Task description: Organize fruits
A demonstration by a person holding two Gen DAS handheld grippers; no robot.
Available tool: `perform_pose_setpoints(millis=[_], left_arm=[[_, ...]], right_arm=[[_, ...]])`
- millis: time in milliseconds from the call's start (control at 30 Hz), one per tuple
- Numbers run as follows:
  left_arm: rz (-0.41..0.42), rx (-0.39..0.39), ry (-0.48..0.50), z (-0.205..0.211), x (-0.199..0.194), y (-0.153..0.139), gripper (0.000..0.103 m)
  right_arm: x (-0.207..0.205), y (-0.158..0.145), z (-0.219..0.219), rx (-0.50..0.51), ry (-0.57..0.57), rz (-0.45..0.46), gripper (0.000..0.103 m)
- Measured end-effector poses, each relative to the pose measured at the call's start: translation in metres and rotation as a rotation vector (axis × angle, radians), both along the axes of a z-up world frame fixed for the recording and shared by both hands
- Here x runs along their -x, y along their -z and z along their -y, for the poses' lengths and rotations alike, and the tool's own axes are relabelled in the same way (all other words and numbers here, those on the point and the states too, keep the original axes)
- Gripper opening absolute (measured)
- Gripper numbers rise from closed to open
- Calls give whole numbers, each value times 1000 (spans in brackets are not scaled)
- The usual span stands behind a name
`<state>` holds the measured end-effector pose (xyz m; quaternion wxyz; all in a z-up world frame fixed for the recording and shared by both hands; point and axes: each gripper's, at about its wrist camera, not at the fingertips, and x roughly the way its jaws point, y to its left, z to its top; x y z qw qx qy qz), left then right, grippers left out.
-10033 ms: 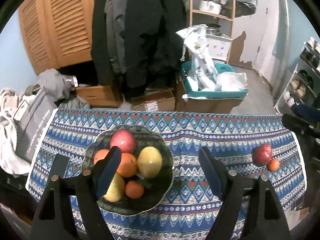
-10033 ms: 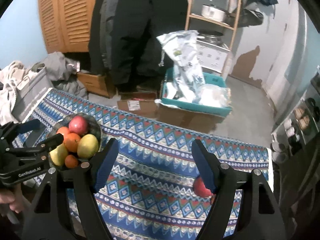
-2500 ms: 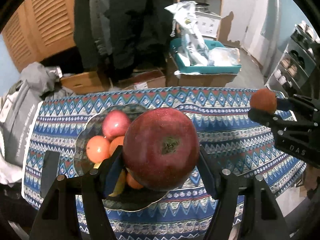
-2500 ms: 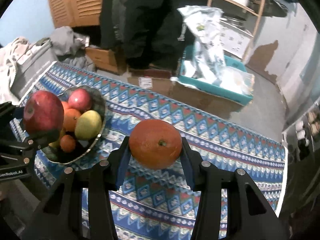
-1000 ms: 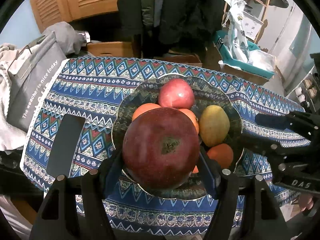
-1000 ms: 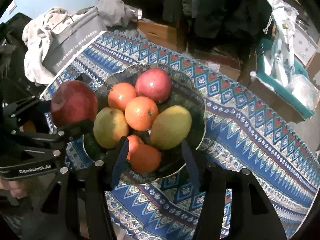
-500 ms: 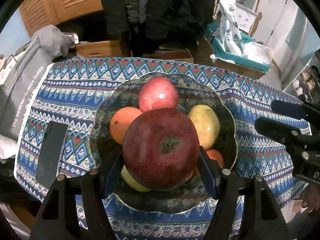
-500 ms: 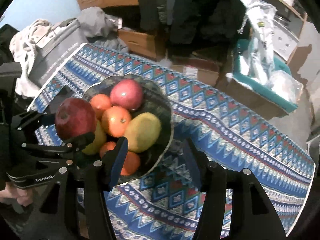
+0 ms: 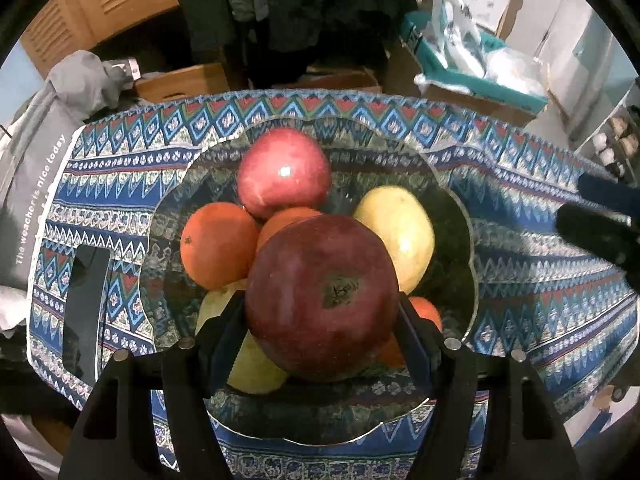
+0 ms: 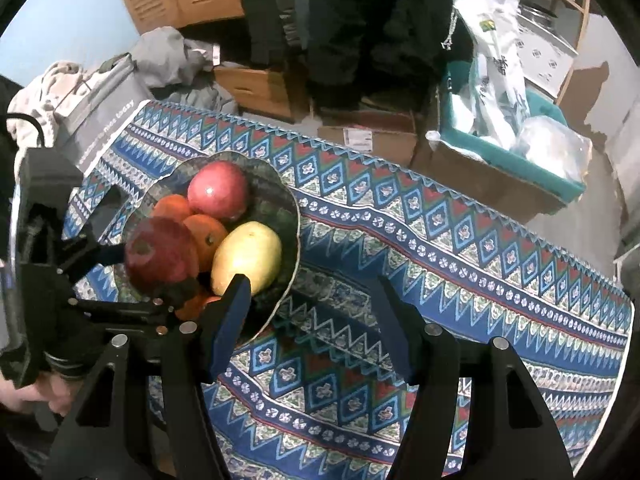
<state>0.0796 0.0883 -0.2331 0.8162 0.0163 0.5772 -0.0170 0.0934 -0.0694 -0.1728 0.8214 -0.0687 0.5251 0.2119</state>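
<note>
A dark red apple (image 9: 322,300) is clamped between the pads of my left gripper (image 9: 320,308), just above a glass bowl (image 9: 472,240). In the bowl lie a pink-red apple (image 9: 282,172), oranges (image 9: 218,244), a yellow mango (image 9: 400,236) and a small orange (image 9: 428,310). The right wrist view shows the same bowl (image 10: 296,216) and the held apple (image 10: 160,254). My right gripper (image 10: 310,288) hangs over the tablecloth just right of the bowl. Its jaws are opening, with nothing between them.
A patterned blue tablecloth (image 10: 460,248) covers the table. A black flat object (image 9: 86,312) lies left of the bowl. A grey bag (image 9: 24,184) sits off the left edge. Cardboard boxes and a teal bin (image 10: 520,152) stand behind the table. A hand (image 10: 24,392) holds the left tool.
My left gripper sank closer over the bowl with the dark apple. My right gripper drew back to the right, away from the bowl, and its jaws widened.
</note>
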Motion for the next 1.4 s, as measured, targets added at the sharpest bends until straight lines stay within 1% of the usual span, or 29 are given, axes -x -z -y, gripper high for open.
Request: perform_pose_setpoints(millis=[67,133,167,200,267,467,633,733,867,1133,1333,1400], left_arm=[[1,-5,10,3,1,1,73],[37,-29,18,6,4,-6,76],[64,-49,18,7,5,-12,85],[85,-60,16,8,5,-16,89],[111,-66,16,8,6,-23,89],[94,-43,-5,5,2,-24,89],[116,-45,-12,4,7,-33,89],[131,-39,-18,3,9,-41,89],[144,-26,-27,3,12,-51,89],[203,-24,-26,9,22,-82,89],[263,-26,-29,15,31,-108,89],[288,-43,-37,18,34,-116,89]], right_arm=[[-1,-1,2,-6,4,-1,64],[-2,-1,4,-14,5,-4,63],[-2,-1,4,-16,5,-4,64],[-2,-1,4,-18,5,-5,63],[-1,0,5,-20,3,-6,63],[1,-1,6,-24,3,-7,64],[4,-8,11,-21,19,16,64],[7,-14,14,-5,29,39,70],[11,-20,17,17,31,66,71],[19,-39,27,32,69,124,71],[26,-62,41,48,121,190,79],[29,-70,46,53,140,218,81]])
